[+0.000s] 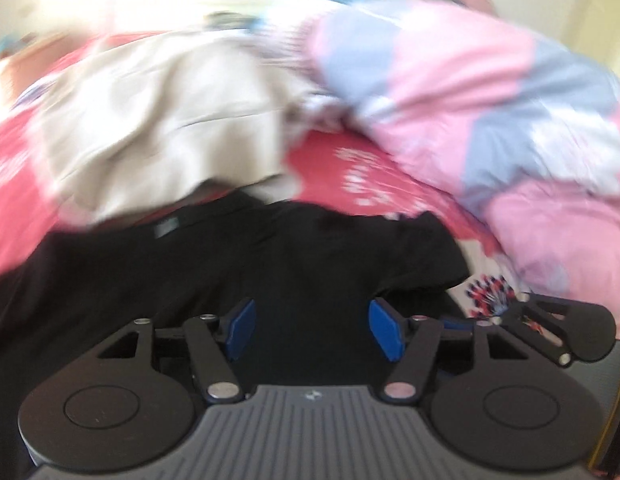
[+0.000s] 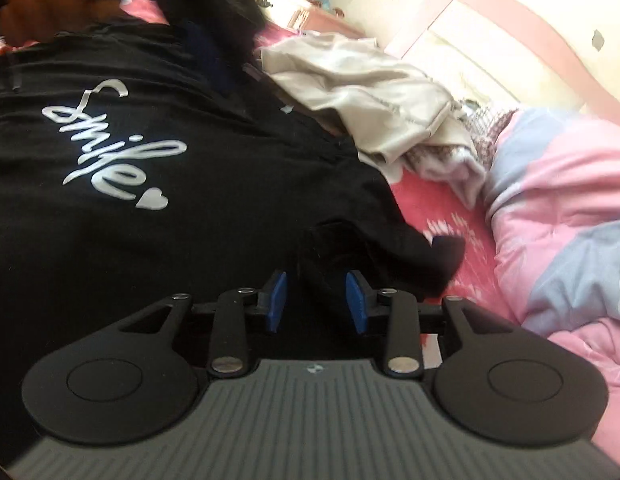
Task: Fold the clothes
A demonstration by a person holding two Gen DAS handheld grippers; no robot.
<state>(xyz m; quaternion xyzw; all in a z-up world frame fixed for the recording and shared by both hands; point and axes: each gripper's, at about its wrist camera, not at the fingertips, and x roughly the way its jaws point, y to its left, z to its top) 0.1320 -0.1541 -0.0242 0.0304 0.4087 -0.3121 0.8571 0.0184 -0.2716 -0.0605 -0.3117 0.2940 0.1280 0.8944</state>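
Note:
A black T-shirt [image 2: 109, 240] with white "Smile" lettering [image 2: 109, 140] lies spread on the red bed sheet [image 2: 438, 208]. My right gripper [image 2: 316, 305] is open at the shirt's right edge. A raised fold of the black sleeve [image 2: 326, 256] stands between its blue pads [image 2: 275, 304], which do not press it. My left gripper [image 1: 314, 330] is wide open just above the black T-shirt [image 1: 269, 264], holding nothing. The black linkage of my right gripper [image 1: 550, 328] shows at the lower right of the left wrist view, which is motion-blurred.
A crumpled beige garment [image 2: 370, 96] lies beyond the shirt, with a patterned cloth [image 2: 450, 160] beside it. A bulky pink and blue quilt [image 2: 558, 216] fills the right side. A pink headboard [image 2: 510, 28] is behind. A hand [image 2: 37, 4] appears at the upper left.

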